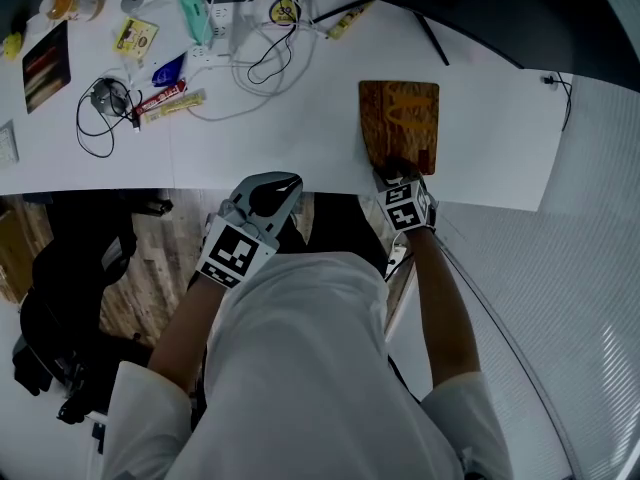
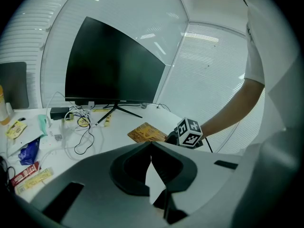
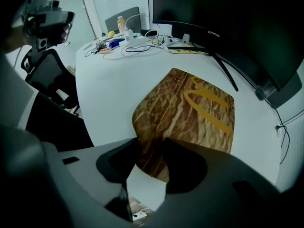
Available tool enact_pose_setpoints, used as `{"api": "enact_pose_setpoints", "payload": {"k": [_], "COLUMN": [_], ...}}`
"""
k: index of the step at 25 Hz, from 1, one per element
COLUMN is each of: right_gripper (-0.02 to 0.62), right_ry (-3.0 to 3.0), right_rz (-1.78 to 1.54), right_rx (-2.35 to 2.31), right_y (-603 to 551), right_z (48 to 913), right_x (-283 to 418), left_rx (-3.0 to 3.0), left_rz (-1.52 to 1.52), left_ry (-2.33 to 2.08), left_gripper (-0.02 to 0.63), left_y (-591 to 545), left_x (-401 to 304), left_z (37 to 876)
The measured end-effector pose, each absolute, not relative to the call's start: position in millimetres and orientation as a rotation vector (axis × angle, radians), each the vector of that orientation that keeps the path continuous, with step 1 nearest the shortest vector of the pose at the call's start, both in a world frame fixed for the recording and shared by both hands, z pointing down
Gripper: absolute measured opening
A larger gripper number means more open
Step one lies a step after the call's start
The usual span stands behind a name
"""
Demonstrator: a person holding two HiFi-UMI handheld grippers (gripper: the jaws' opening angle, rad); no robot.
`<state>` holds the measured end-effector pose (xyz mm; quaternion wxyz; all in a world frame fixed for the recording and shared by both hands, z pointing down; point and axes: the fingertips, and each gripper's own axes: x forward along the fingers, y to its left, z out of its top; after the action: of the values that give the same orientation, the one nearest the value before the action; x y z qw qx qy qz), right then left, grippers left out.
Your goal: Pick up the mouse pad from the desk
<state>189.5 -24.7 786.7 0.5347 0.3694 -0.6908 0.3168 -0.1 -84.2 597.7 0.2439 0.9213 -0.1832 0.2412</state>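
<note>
A: What is the biggest thing here?

B: The white desk (image 1: 300, 138); it fills the upper part of the head view; behind it stands a wide dark monitor (image 2: 114, 65); one thin leg (image 3: 223, 70) of its stand reaches toward the far edge of the mouse pad (image 1: 400, 118), near it but apart from it.

A: And beside the desk?

B: A black office chair (image 1: 60, 298) at the left, over the wooden floor (image 1: 140, 288).

A: Where exactly is the mouse pad?

B: It lies on the right part of the desk; it is brown with a yellow arch sign; its near edge is just at the near edge of the desk.

A: How do the grippers stand?

B: The right gripper (image 3: 151, 141) points steeply down at that near edge; its jaws are partly apart, with the near corner of the pad between them; I do not see them pressing on it. The left gripper (image 2: 151, 145) hangs in front of the desk, over the lap of the person, well apart from the pad; its jaws are together, with nothing between them.

A: Is something in the way?

B: The small things lie well apart, at the left end of the desk: loose cables (image 1: 265, 58); snack packets (image 1: 170, 101); a bottle (image 1: 70, 6).
</note>
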Motion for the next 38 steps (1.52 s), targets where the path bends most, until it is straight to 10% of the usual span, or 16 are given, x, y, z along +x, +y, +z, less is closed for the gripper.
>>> {"api": "enact_pose_setpoints", "payload": {"k": [7,38], "right_gripper": [0.061,0.049], "right_ry": [-1.633,-1.756], "right_rz": [0.712,0.647], "right_rx": [0.915,1.280], "right_y": [-32.8,-76.2], "right_z": [786.8,657.6], "right_x": [202.2,286.9], "left_rx": [2.517,2.597], "left_rz": [0.655,0.570], "left_ry": [-0.531,-0.727], "left_gripper": [0.018,0.018], "left_y": [-87.1,-83.2], "left_x": [5.0,36.7], "left_z": [589.7,528.4]}}
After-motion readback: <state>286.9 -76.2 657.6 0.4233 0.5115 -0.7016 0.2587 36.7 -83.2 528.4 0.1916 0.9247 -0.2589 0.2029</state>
